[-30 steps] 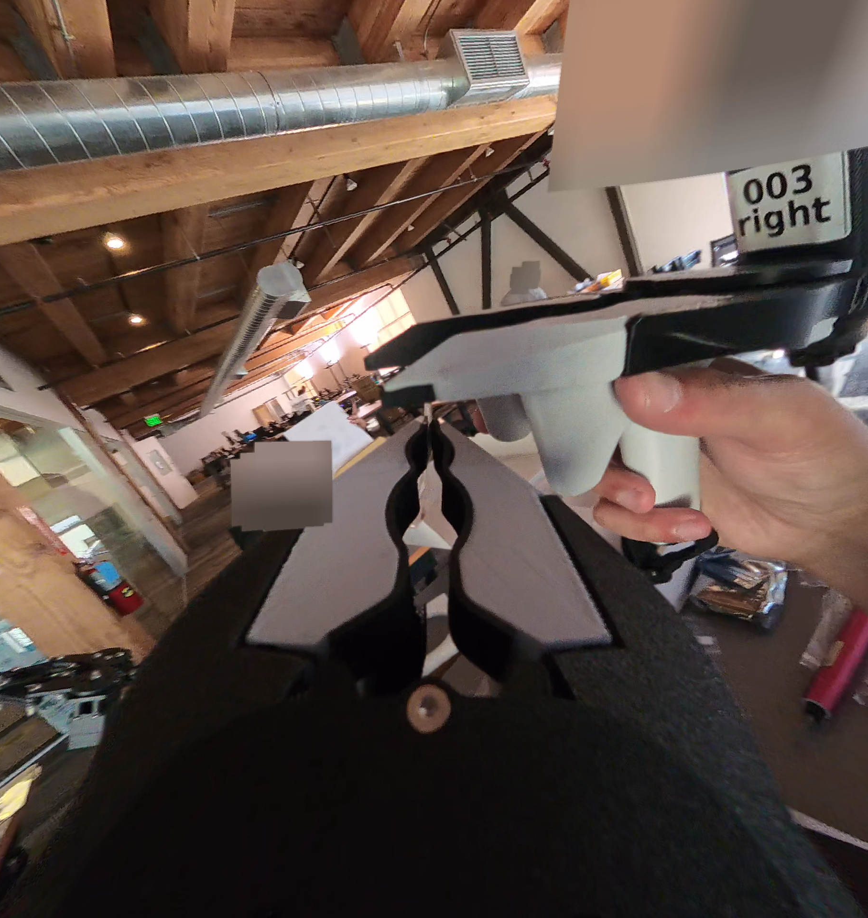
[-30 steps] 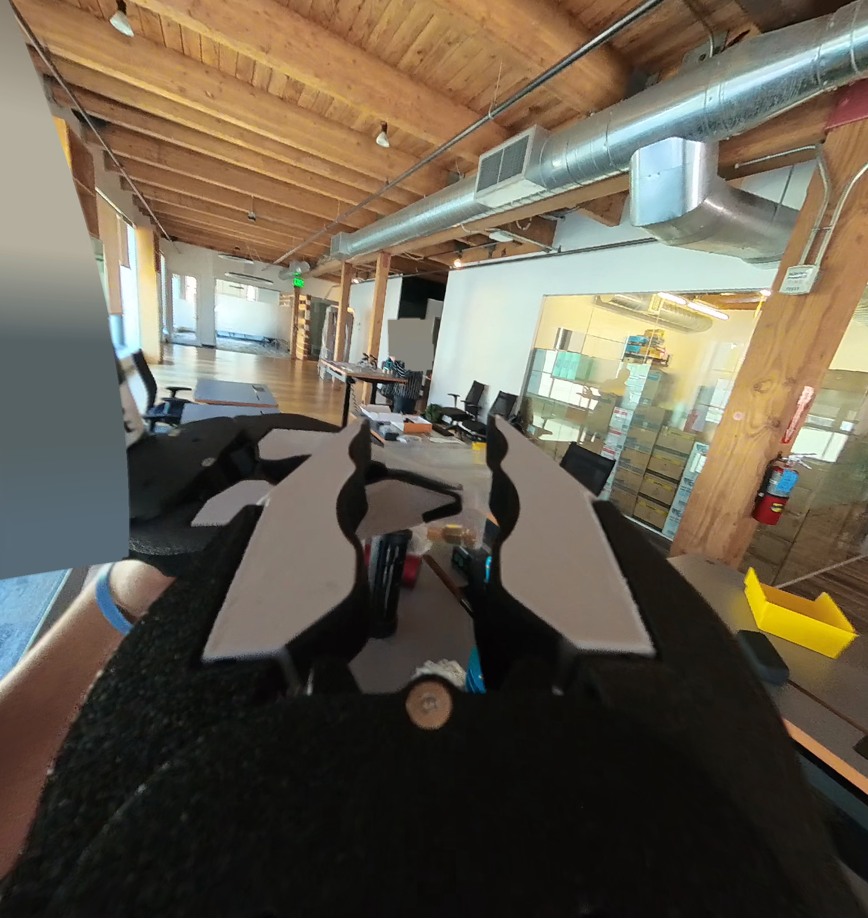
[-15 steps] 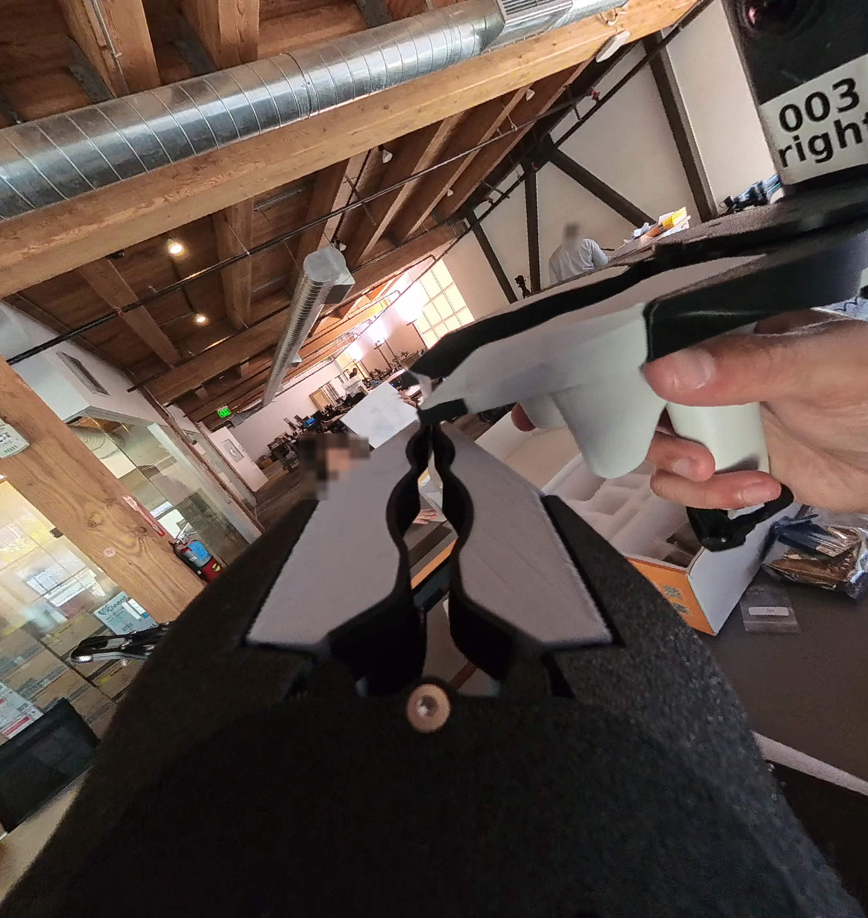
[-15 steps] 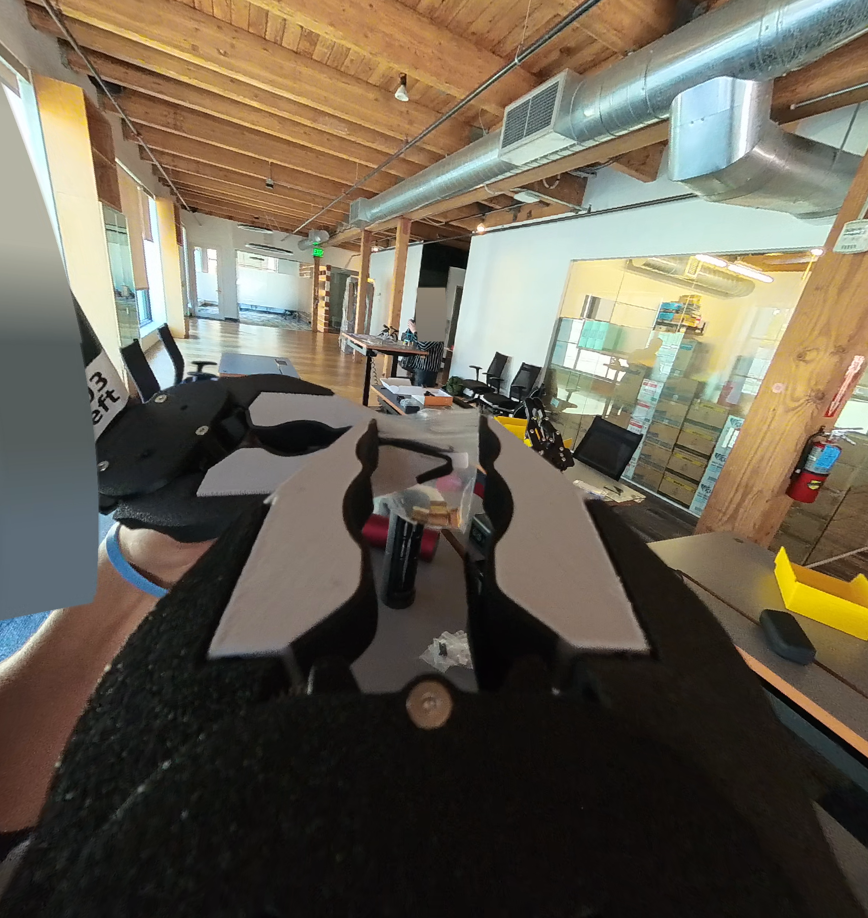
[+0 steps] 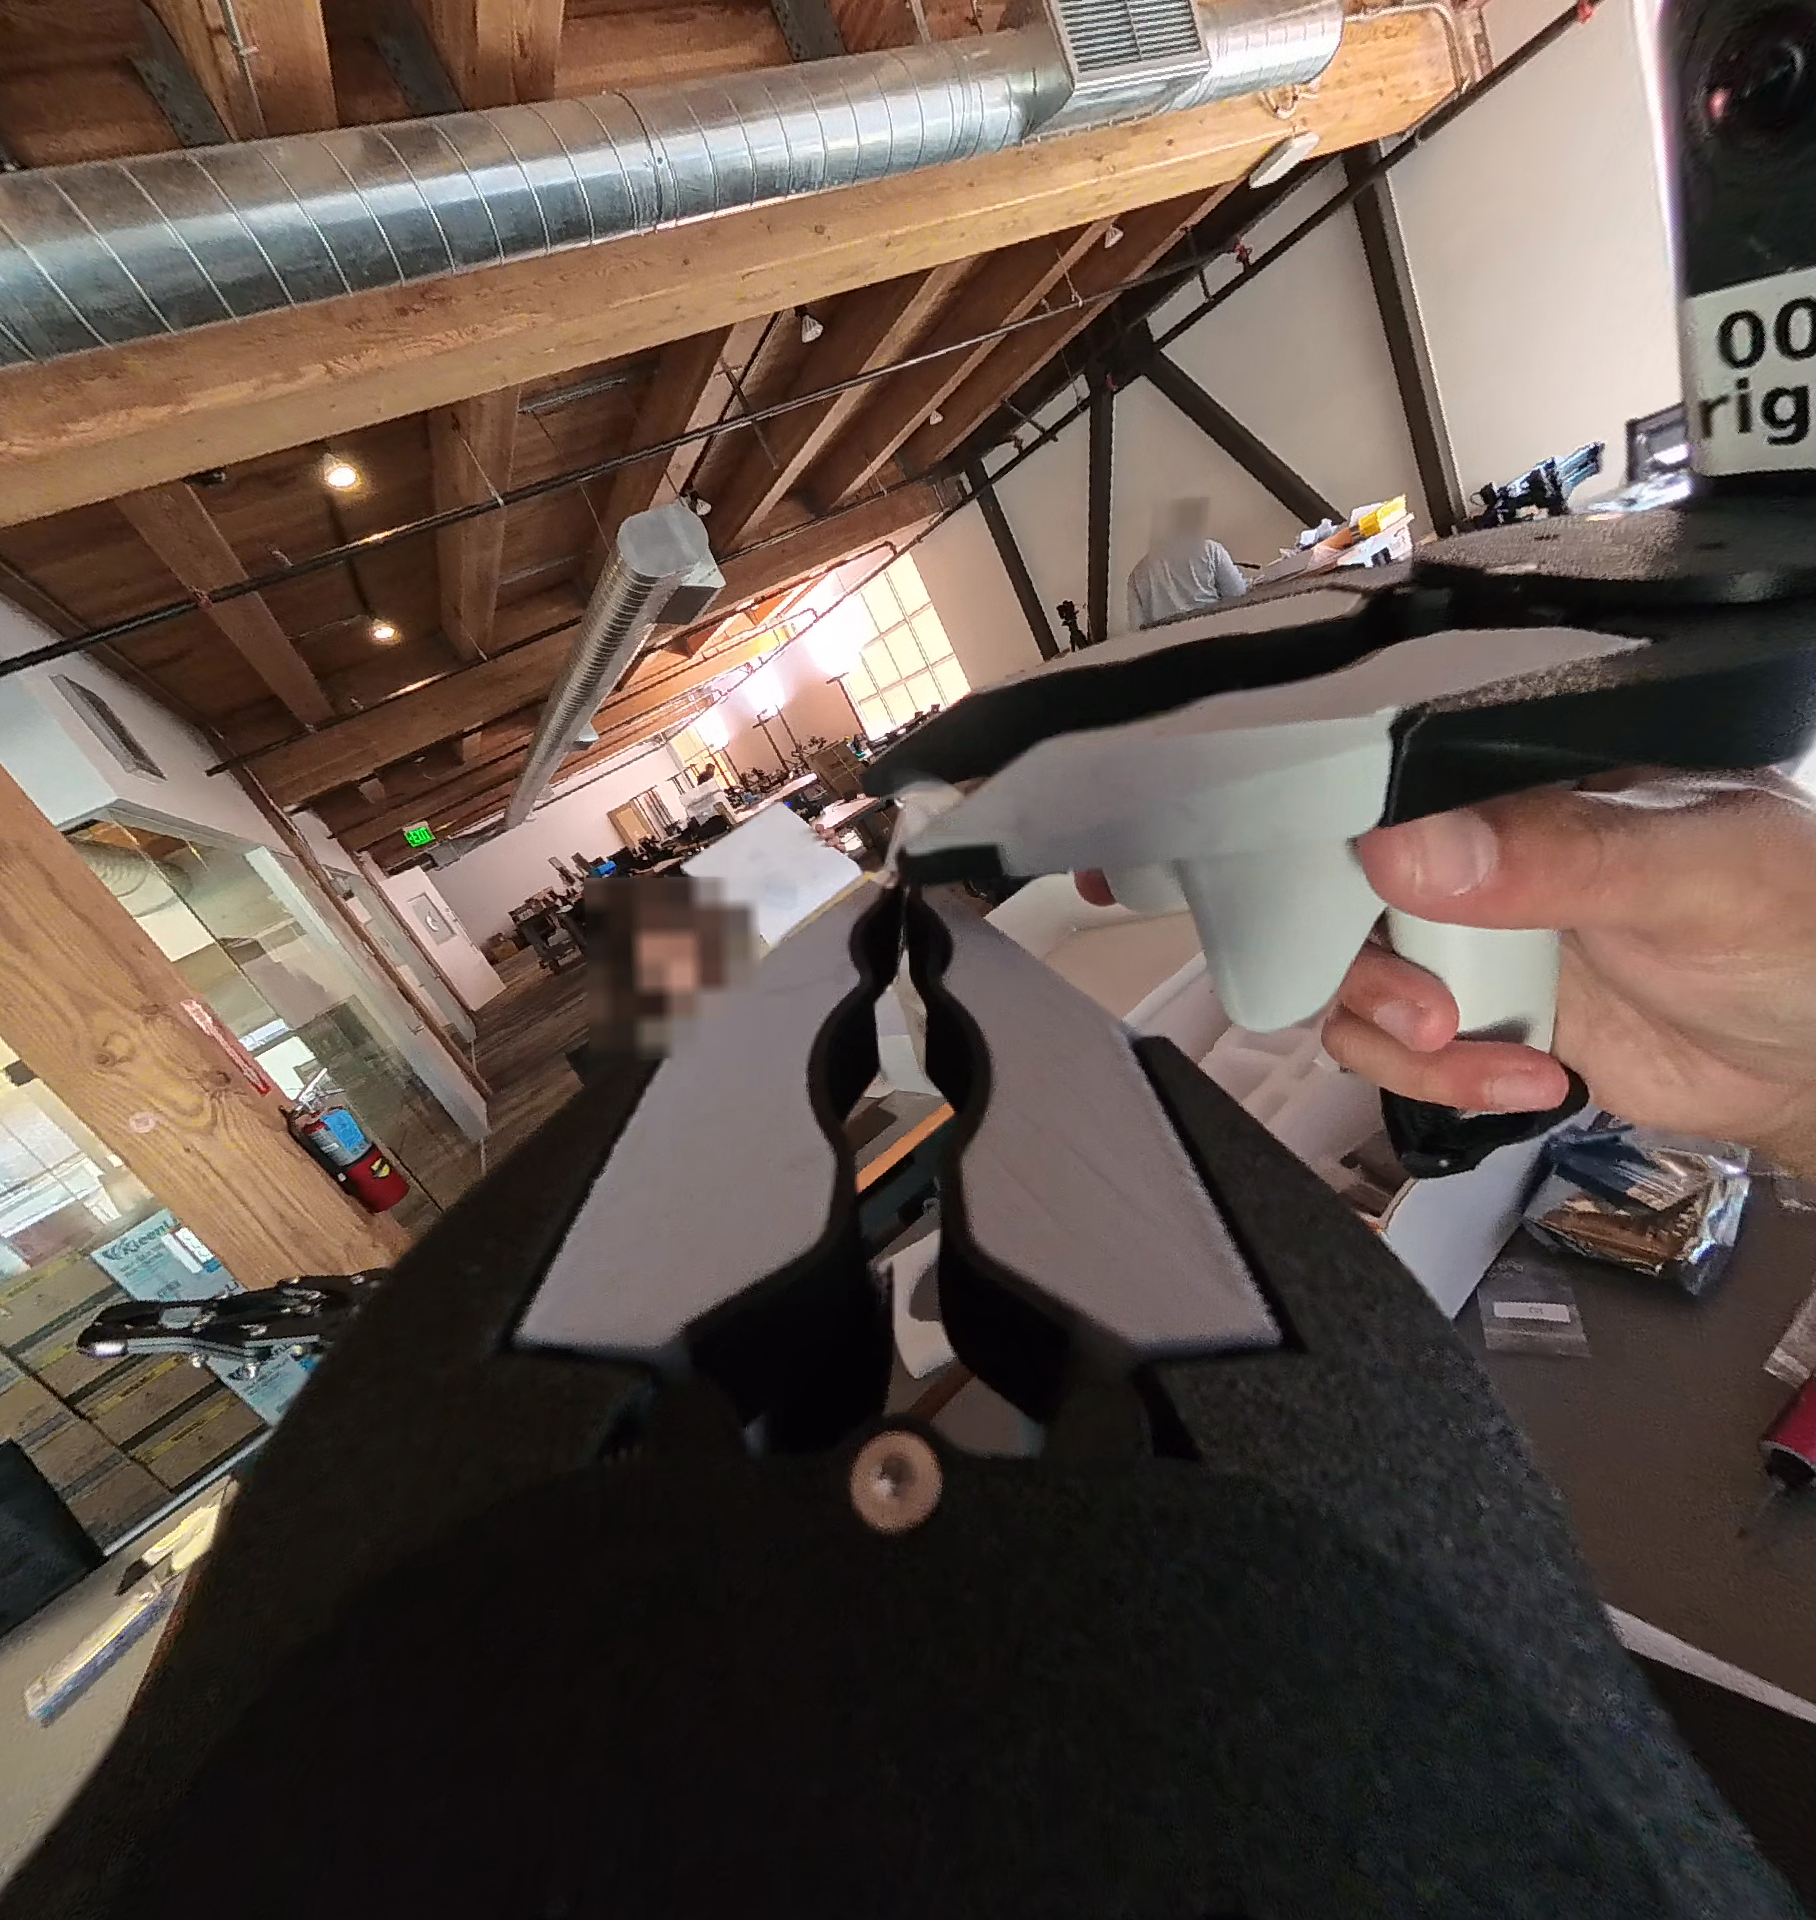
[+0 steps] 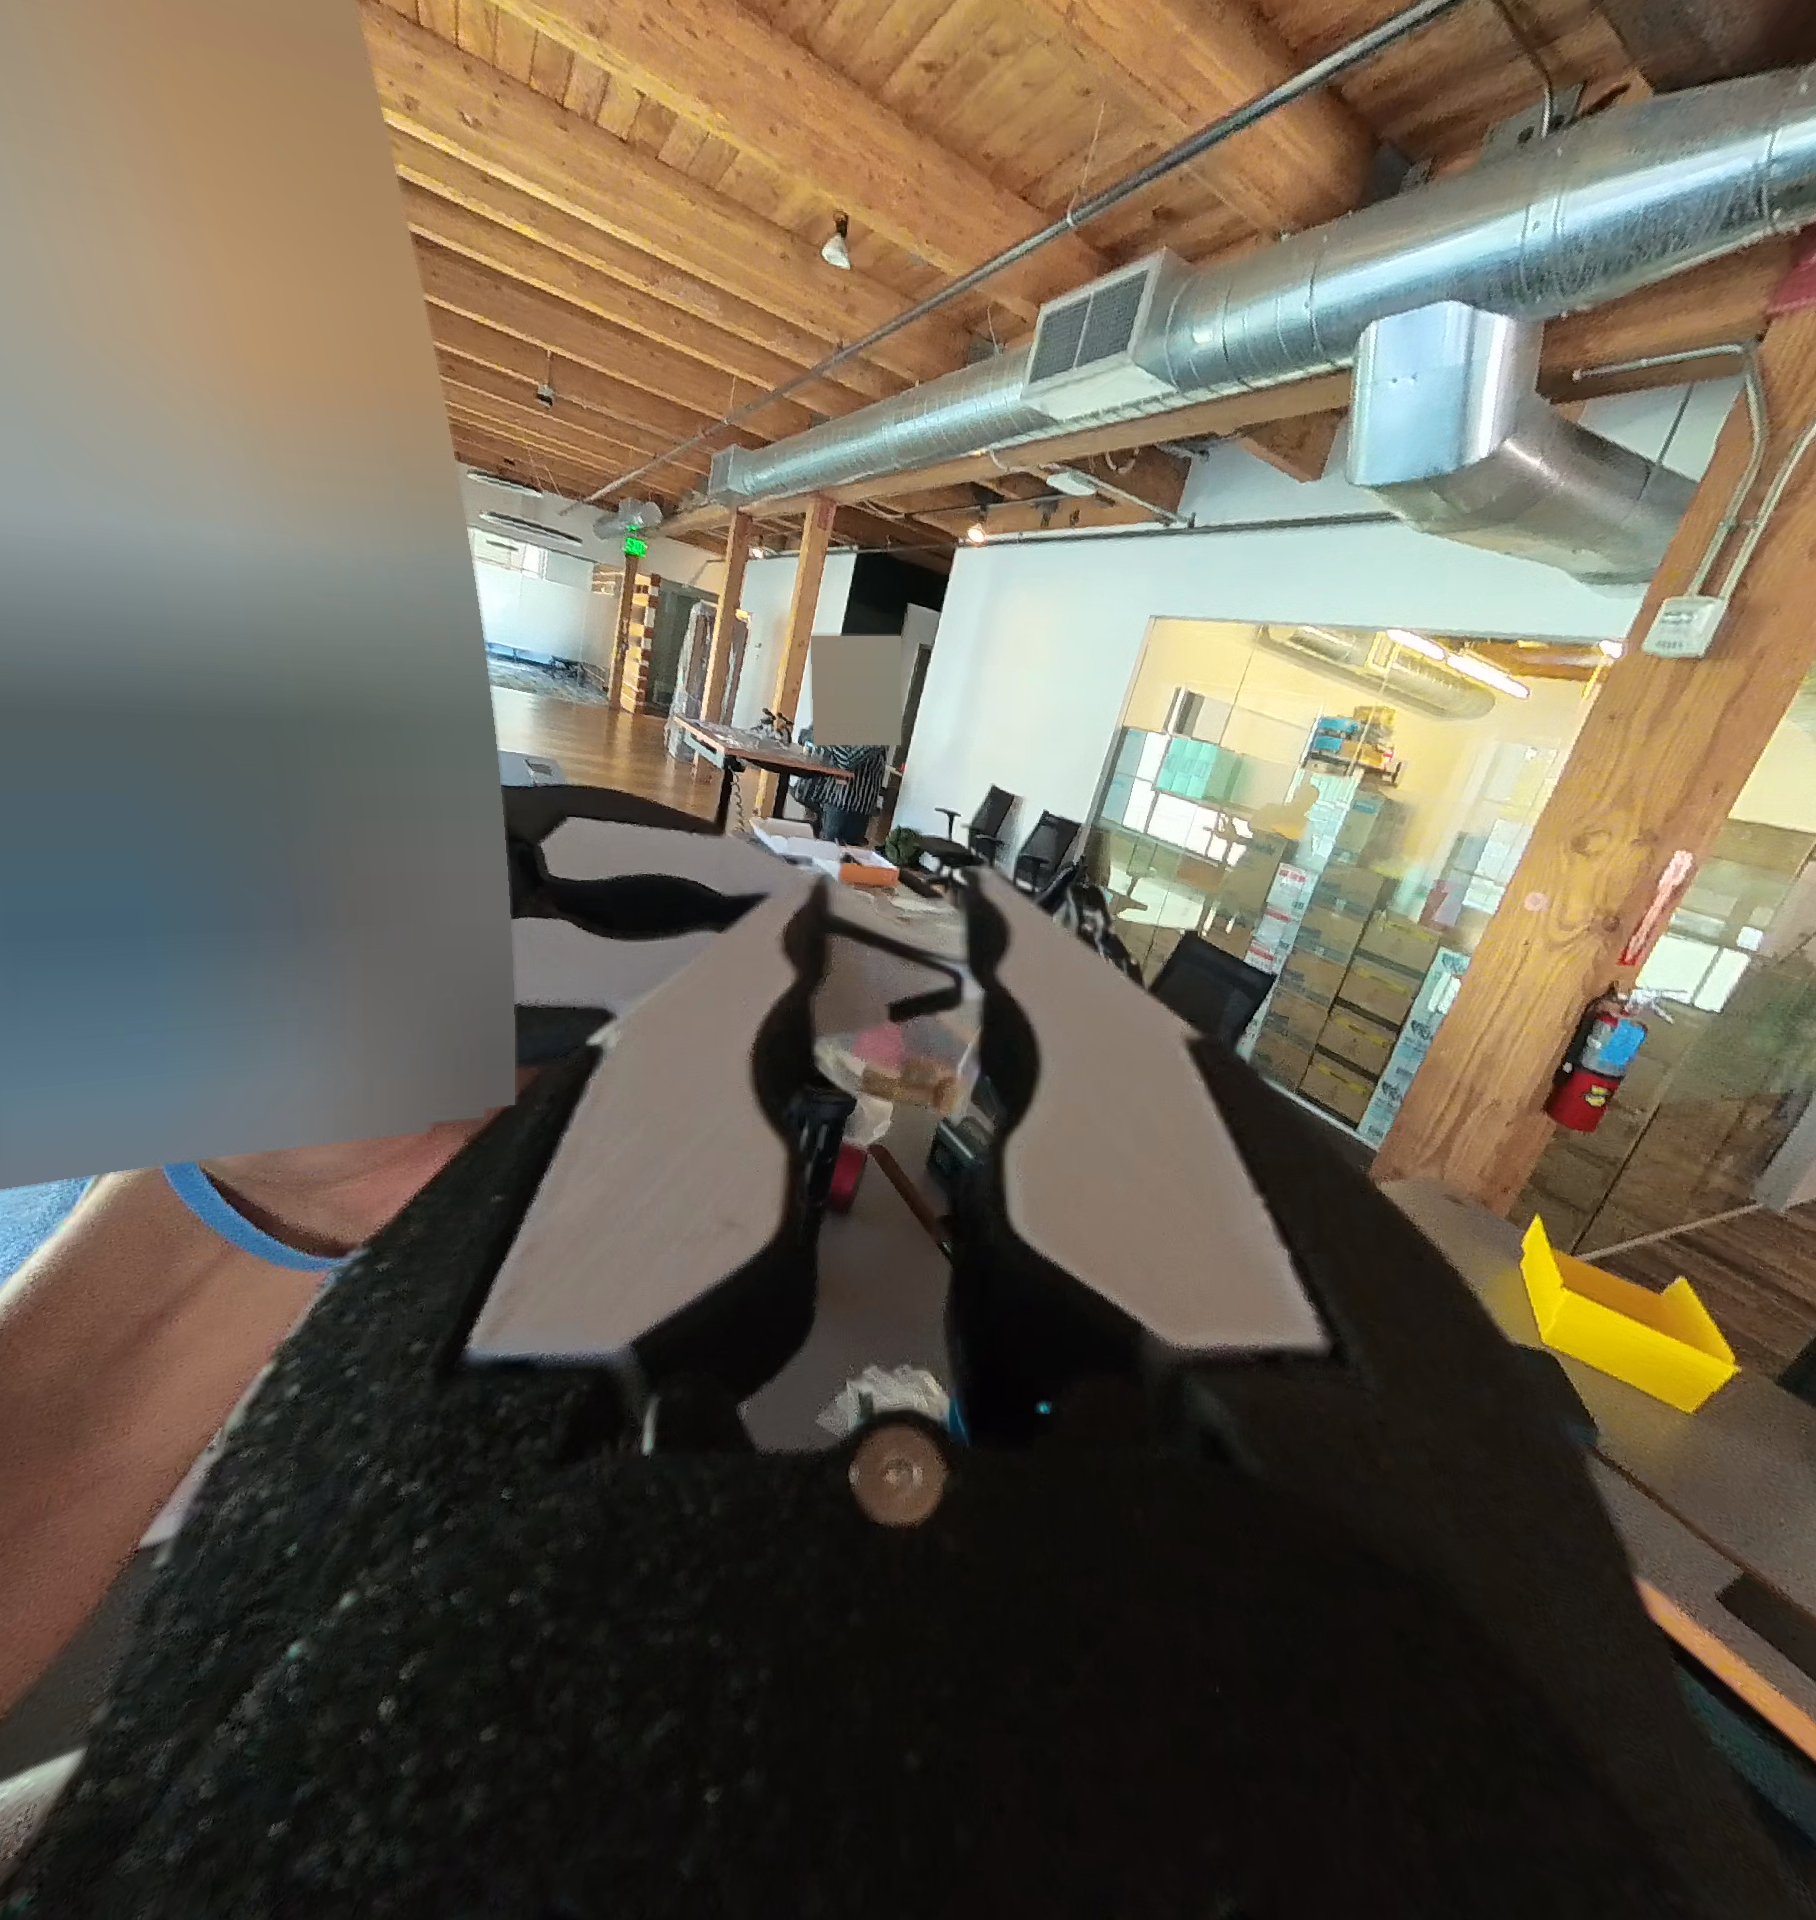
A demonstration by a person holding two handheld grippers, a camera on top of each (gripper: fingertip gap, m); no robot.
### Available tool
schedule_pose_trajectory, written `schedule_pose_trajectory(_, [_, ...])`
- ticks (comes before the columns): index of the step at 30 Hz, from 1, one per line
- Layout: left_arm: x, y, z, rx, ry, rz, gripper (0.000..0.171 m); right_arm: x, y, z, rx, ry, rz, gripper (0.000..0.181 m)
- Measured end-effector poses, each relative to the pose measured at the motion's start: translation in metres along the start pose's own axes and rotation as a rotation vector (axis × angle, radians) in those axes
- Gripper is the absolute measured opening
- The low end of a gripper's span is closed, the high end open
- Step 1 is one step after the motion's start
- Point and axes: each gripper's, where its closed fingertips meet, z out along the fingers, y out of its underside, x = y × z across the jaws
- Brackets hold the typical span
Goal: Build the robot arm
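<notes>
Overhead, wooden ceiling beams (image 6: pixel 675 187) carry a silver duct (image 5: pixel 468 229). Below the duct, the grey table (image 6: pixel 1714 1475) bears a yellow tray (image 6: pixel 1621 1340). The left gripper (image 5: pixel 902 914), fingers pressed together, pinches a clear plastic bag (image 6: pixel 899 1060) that hangs downward above the table. The right gripper (image 6: pixel 893 904), fingers parted, straddles the bag of small pieces.
</notes>
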Motion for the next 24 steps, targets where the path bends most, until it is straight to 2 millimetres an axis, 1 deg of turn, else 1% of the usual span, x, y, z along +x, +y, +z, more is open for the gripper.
schedule_pose_trajectory(1, [0.0, 0.002, 0.001, -0.008, -0.004, 0.002, 0.0, -0.001, -0.003, -0.001, 0.019, 0.003, -0.003, 0.013])
schedule_pose_trajectory(2, [-0.002, 0.002, 0.001, -0.008, -0.01, 0.0, 0.0, 0.001, -0.005, -0.001, 0.033, 0.023, -0.013, 0.012])
schedule_pose_trajectory(4, [-0.001, 0.001, 0.0, 0.002, 0.004, -0.022, 0.0, 0.001, -0.006, -0.002, 0.031, 0.041, -0.046, 0.018])
schedule_pose_trajectory(6, [-0.003, -0.001, -0.002, 0.012, 0.002, -0.026, 0.0, -0.003, -0.007, -0.005, 0.021, 0.014, -0.062, 0.027])
schedule_pose_trajectory(8, [-0.005, -0.003, -0.004, 0.019, 0.002, -0.026, 0.0, -0.001, -0.011, -0.01, 0.031, 0.011, -0.065, 0.028])
schedule_pose_trajectory(9, [-0.005, -0.004, -0.005, 0.024, 0.003, -0.029, 0.0, -0.002, -0.011, -0.012, 0.028, -0.01, -0.058, 0.028])
schedule_pose_trajectory(11, [-0.005, -0.006, -0.007, 0.032, 0.008, -0.028, 0.0, -0.005, -0.007, -0.012, -0.002, -0.042, -0.039, 0.036])
schedule_pose_trajectory(13, [-0.002, -0.008, -0.008, 0.04, 0.018, -0.009, 0.0, 0.0, -0.003, -0.008, -0.017, -0.008, -0.026, 0.048])
schedule_pose_trajectory(15, [0.001, -0.008, -0.008, 0.039, 0.031, 0.004, 0.0, 0.001, -0.004, -0.005, 0.005, -0.023, 0.046, 0.053])
schedule_pose_trajectory(17, [0.005, -0.007, -0.008, 0.036, 0.048, 0.013, 0.0, -0.002, -0.006, -0.005, 0.04, -0.082, 0.141, 0.05])
schedule_pose_trajectory(19, [0.011, -0.005, -0.008, 0.03, 0.086, 0.017, 0.0, -0.005, -0.009, -0.006, 0.07, -0.124, 0.165, 0.043])
schedule_pose_trajectory(21, [0.016, -0.004, -0.008, 0.028, 0.123, 0.004, 0.0, -0.007, -0.013, -0.01, 0.103, -0.129, 0.103, 0.039])
schedule_pose_trajectory(24, [0.016, -0.003, -0.009, 0.022, 0.137, -0.011, 0.0, -0.013, -0.01, -0.015, 0.071, -0.134, -0.027, 0.039])
